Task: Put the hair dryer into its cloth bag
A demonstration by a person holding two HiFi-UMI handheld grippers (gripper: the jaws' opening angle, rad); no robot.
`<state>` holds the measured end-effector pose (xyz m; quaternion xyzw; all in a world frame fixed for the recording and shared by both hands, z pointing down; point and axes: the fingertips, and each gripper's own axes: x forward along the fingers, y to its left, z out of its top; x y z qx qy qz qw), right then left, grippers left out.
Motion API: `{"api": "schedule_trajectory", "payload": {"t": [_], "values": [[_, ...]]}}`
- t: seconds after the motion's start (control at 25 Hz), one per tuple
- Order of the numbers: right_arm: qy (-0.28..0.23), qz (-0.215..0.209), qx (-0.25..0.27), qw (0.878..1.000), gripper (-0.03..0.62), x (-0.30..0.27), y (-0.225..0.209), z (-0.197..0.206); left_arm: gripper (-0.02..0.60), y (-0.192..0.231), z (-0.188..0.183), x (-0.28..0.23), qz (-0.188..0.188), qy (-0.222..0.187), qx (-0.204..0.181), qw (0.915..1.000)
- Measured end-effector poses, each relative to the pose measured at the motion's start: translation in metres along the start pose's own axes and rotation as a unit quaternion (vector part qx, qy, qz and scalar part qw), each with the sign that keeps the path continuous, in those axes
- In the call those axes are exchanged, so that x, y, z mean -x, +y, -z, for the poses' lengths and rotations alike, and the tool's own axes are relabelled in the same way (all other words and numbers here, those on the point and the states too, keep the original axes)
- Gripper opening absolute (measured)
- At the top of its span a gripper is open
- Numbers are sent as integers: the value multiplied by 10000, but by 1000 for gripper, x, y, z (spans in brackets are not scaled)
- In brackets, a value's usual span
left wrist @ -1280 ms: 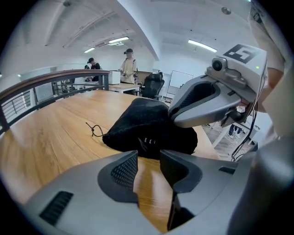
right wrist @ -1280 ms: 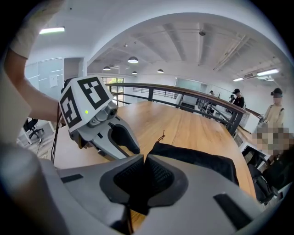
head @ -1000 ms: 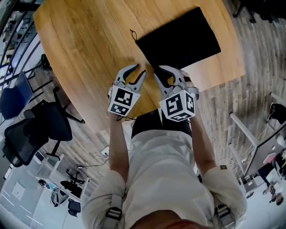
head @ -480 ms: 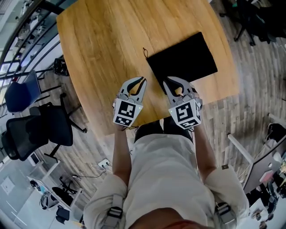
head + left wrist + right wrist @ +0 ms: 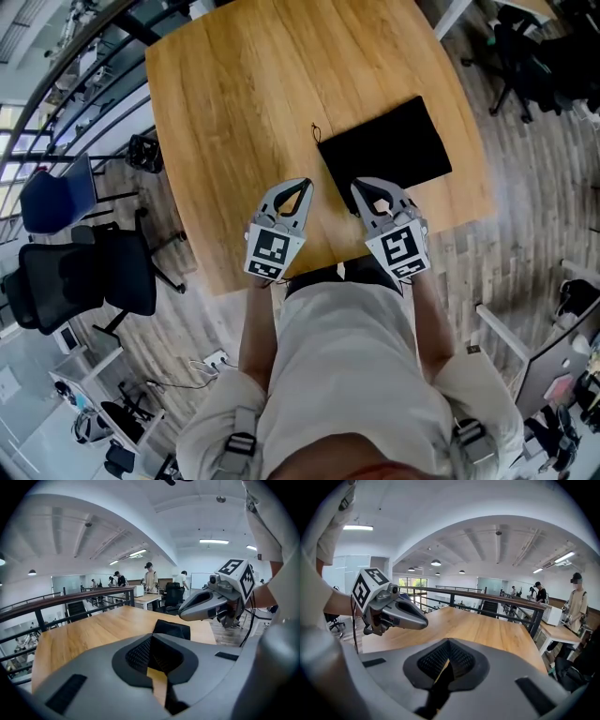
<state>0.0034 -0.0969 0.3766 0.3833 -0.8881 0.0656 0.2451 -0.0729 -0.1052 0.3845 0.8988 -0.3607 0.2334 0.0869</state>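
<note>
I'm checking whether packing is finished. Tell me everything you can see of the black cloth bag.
The black cloth bag is a plain, matte, rectangular pouch. It lies flat and slightly angled on the wooden table, near the person's edge. A thin cord trails from its left corner. It shows little bulge, and whether the hair dryer is inside cannot be told. The right hand-held gripper, shut and empty, is above its near edge without touching it.
</note>
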Motion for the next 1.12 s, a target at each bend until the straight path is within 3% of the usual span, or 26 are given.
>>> {"api": "schedule_trajectory", "payload": {"t": [0.32, 1.12], "values": [[241, -27, -57, 9997, 20, 12, 11, 15, 19, -11, 1, 12, 49, 11, -73, 10000], [270, 102, -70, 9996, 20, 14, 13, 15, 19, -14, 7, 12, 235, -10, -80, 9997]]}}
